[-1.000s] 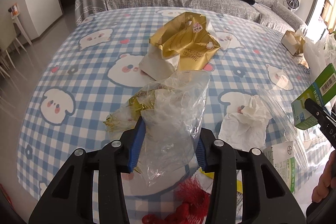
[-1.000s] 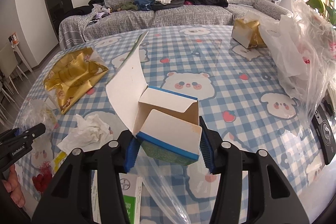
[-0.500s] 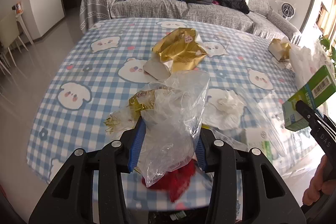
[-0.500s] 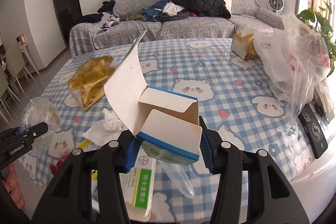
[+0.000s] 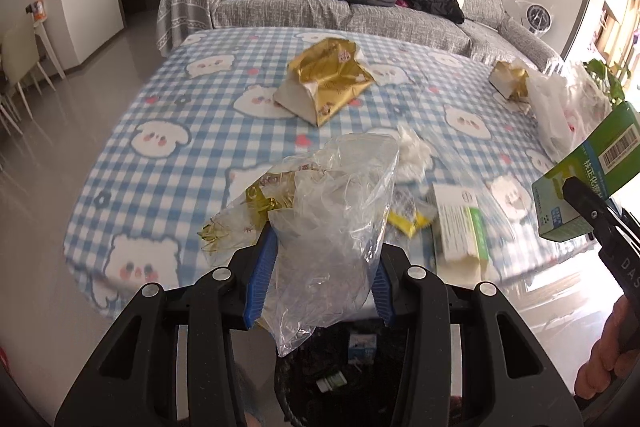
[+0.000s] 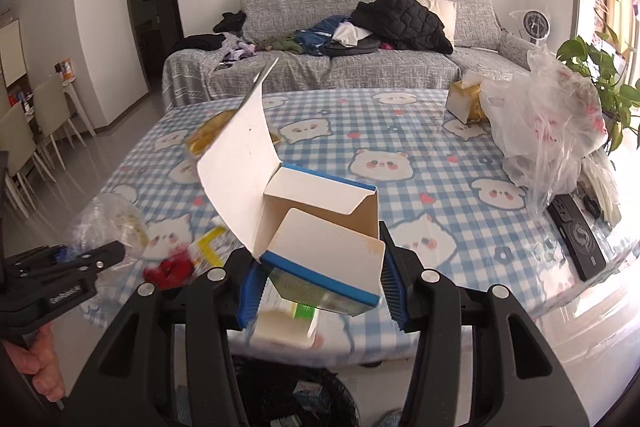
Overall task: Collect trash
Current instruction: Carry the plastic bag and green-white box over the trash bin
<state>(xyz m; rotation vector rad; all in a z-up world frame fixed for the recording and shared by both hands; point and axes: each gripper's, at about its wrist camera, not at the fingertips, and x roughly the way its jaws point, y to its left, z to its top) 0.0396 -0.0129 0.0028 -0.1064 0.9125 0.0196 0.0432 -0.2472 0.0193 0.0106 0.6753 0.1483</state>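
My left gripper (image 5: 320, 279) is shut on a crumpled clear plastic bag (image 5: 332, 219) with gold wrapper scraps inside, held just off the table's near edge above a black mesh trash bin (image 5: 340, 379). My right gripper (image 6: 320, 287) is shut on an opened green and blue cardboard box (image 6: 320, 243) with its white flap up, also above the bin (image 6: 312, 403). The box shows at the right of the left wrist view (image 5: 588, 175). The left gripper and its bag show at the left of the right wrist view (image 6: 96, 251).
On the blue checked table (image 5: 168, 131) lie a gold paper bag (image 5: 324, 83), a white tissue (image 5: 412, 155), a green and white box (image 5: 460, 231), a yellow wrapper (image 5: 408, 223), red netting (image 6: 172, 267), a white plastic bag (image 6: 548, 119) and a black device (image 6: 576, 235). A grey sofa stands behind.
Both grippers have pulled back from over the table to beyond its near edge, each still holding its item. The trash bin has come into view below them.
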